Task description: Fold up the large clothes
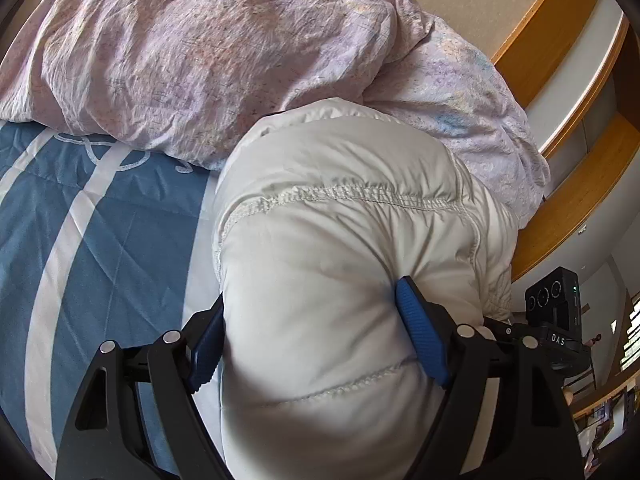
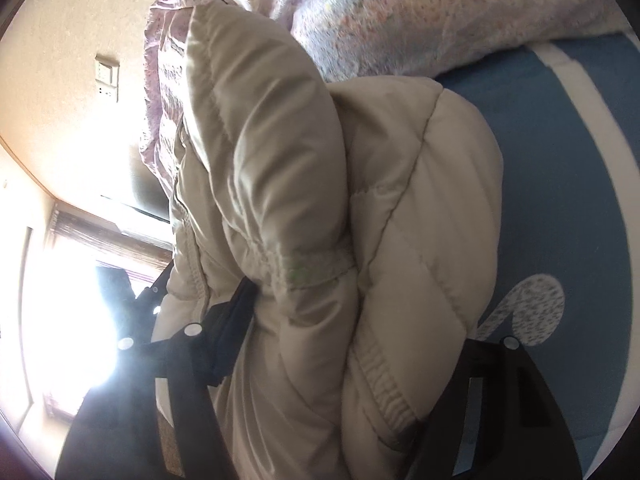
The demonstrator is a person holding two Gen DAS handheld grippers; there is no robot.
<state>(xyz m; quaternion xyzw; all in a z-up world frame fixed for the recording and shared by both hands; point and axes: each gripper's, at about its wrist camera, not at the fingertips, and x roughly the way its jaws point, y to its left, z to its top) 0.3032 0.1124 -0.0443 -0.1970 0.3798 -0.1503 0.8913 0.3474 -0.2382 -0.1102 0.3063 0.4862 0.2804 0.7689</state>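
Our left gripper (image 1: pixel 316 340) has its blue pads spread wide and pressed into the sides of the white puffy jacket (image 1: pixel 340 240), squeezing a thick bundle of it. Our right gripper (image 2: pixel 340 340) also stands fairly wide around the same jacket, one pad dug into a fold; the other finger is mostly hidden, but the padding fills the gap. The jacket sits bunched between us, above the blue bedspread (image 1: pixel 100 220) and just in front of the crumpled pink quilt (image 1: pixel 180 52). We judge the slick, springy filling could squirt out of either grip, letting the fold puff open, or snag the quilt.
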